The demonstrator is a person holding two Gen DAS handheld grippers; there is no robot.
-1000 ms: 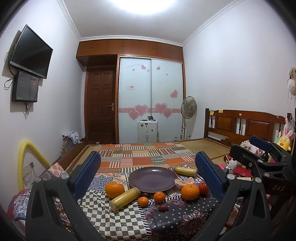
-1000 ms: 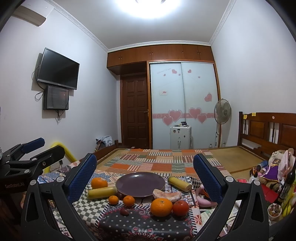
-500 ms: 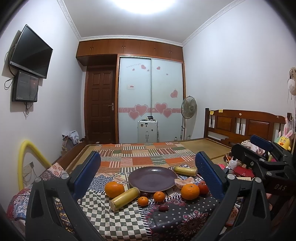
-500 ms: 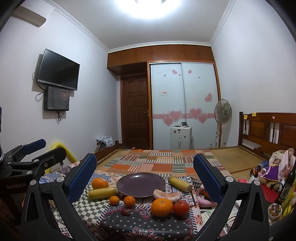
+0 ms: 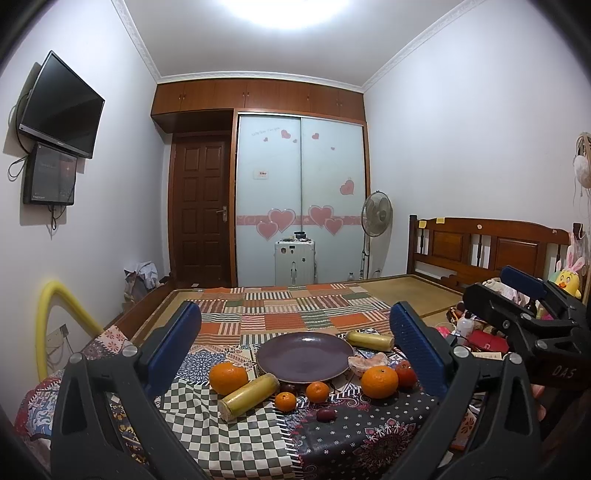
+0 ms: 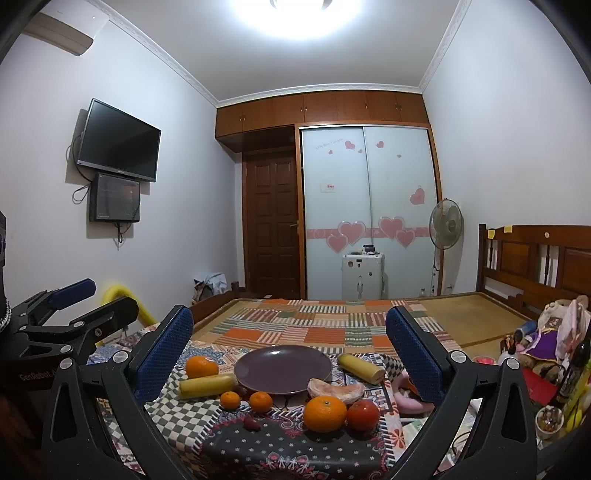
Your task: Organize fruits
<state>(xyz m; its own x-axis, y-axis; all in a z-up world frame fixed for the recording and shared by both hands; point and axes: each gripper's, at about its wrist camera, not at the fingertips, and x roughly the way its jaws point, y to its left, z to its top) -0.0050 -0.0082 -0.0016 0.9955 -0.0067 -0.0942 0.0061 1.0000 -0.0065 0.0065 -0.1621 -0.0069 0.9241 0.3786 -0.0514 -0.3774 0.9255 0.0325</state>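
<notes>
Both grippers, left gripper and right gripper, hang spread and empty; we note fruit ringing the bare purple plate, presumably its destination.

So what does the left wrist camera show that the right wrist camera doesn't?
Only the left wrist view shows the right gripper from the side, and a yellow chick toy by the headboard.

Only the right wrist view shows the left gripper from the side, the wall air conditioner, and a pink object right of the fruit.

Both show the empty purple plate with oranges, two yellow cylinders, a red fruit and a peeled segment around it, all untouched.
</notes>
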